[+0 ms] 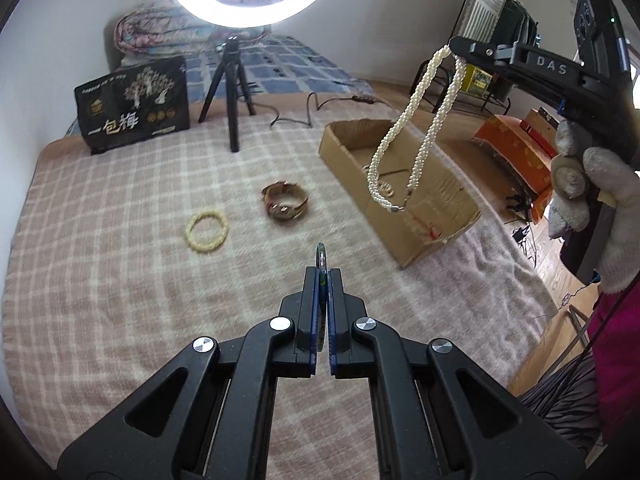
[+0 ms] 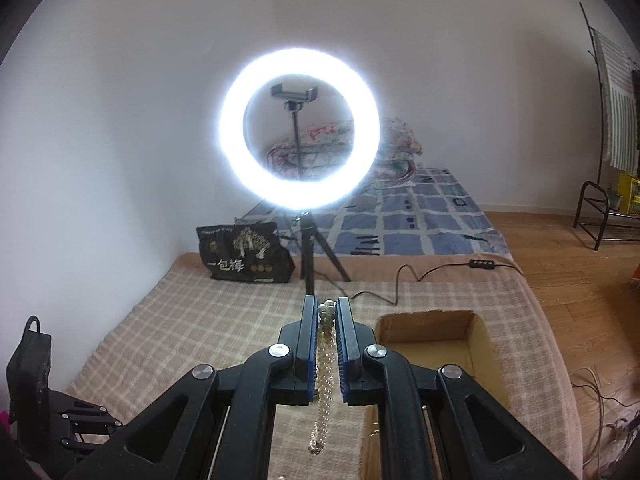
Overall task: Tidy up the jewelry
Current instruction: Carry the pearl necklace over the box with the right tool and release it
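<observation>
Both grippers are up over the checked blanket (image 1: 140,280) and both are loaded. The left gripper (image 1: 324,276) has its jaws pressed nearly together on a thin green bangle (image 1: 321,258), which stands edge-on between the blue pads with its top arc poking out past the fingertips. Over on the right side of the left wrist view, the right gripper (image 1: 460,46), held in a gloved hand (image 1: 588,184), is raised well above the bed with a twisted white pearl necklace (image 1: 408,136) pinched at its tip; the strand hangs down in a long loop, its clasp end dangling over the open cardboard box (image 1: 452,204). From the right wrist view the same necklace (image 2: 326,364) runs down between the closed-in fingers of the right gripper (image 2: 328,308), a few larger beads peeking out at the front and the tail end trailing below toward the camera, while the box (image 2: 476,332) sits just right of the jaws. Some pale beaded jewelry already lies inside the box (too small to identify further). Left on the blanket: a pale yellow beaded bracelet (image 1: 206,229) and, just beyond it to the right, a brown patterned bangle (image 1: 285,201), the two near each other but apart. Behind them a lit ring light (image 2: 299,128) on its black tripod (image 1: 228,88) stands beside a black printed bag (image 1: 134,108).
</observation>
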{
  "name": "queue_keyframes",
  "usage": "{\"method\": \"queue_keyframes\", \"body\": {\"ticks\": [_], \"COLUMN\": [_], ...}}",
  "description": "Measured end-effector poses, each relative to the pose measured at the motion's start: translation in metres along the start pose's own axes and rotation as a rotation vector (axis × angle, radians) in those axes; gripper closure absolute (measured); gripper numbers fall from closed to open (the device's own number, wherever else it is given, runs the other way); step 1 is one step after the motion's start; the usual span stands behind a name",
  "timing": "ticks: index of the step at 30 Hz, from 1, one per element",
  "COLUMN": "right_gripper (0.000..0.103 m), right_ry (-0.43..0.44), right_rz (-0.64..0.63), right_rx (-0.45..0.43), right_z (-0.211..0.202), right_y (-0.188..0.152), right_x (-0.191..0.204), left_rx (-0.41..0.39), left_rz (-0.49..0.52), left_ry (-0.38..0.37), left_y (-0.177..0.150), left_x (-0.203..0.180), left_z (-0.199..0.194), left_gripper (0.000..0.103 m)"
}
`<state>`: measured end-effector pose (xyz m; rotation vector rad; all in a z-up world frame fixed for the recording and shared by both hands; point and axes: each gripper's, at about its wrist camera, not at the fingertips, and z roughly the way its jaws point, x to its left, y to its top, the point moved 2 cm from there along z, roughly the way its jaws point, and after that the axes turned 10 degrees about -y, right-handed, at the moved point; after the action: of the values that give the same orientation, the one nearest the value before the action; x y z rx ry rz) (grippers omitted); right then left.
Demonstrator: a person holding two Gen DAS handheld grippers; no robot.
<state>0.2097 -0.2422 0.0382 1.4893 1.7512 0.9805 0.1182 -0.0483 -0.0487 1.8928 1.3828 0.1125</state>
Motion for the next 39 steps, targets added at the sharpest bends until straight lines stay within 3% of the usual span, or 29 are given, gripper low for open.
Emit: {"method": "queue_keyframes", "body": {"ticks": [14, 24, 39], "right_gripper": [0.097, 0.097, 0.097], "right_ry": [-0.128, -0.181, -0.179], "right_rz": [0.024, 0.016, 0.038], "right_rx": [0.03, 0.076, 0.177], "right_z": [0.034, 0.066, 0.112], "right_y": [0.012, 0.007, -0.018], "right_x": [-0.079, -0.107, -0.131], "left_rx": [-0.005, 0.002, 0.104], "left_rz": [0.077, 0.11, 0.086], "left_ry": [-0.065, -0.126, -0.133], "left_y": [0.056, 0.089, 0.08], "left_x": [-0.047, -0.083, -0.092], "left_z": [0.049, 0.1, 0.175], "left_gripper": [0.102, 0.102, 0.102]}}
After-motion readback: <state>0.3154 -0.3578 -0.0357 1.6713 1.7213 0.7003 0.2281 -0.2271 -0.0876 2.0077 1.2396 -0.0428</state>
